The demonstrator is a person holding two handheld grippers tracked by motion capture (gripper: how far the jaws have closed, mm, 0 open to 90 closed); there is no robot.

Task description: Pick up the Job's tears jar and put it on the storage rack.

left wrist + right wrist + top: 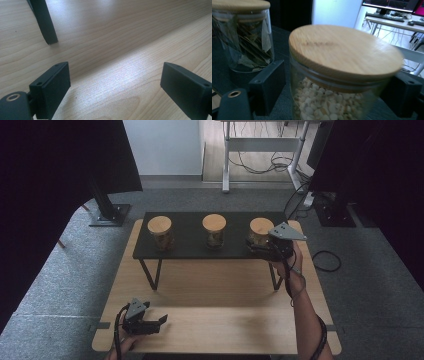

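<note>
Between the jaws of my right tongs (332, 92) stands a glass jar of pale grains (329, 100), capped with a round wooden lid (342, 50); the jaws sit spread on either side of it, and I see a gap at the left jaw, so I record no grip. From the high view this jar (260, 234) occupies the right end of a black raised shelf (190, 245) that stands on thin legs over the wooden counter (220, 290). My right tongs (261, 249) meet the jar from the near side, with the grey plate on top and my right hand (292, 262) behind them. Just beside this jar, at mid-shelf, stands a second lidded jar (214, 232); the right gripper view shows it holding dry leaves (247, 45). A third lidded jar (160, 233) stands at the left end, well apart. My left tongs (161, 320) rest low over the near left part of the counter, jaws wide apart with bare wood between them. The left gripper view shows one black shelf leg (46, 25) planted on the counter ahead.
</note>
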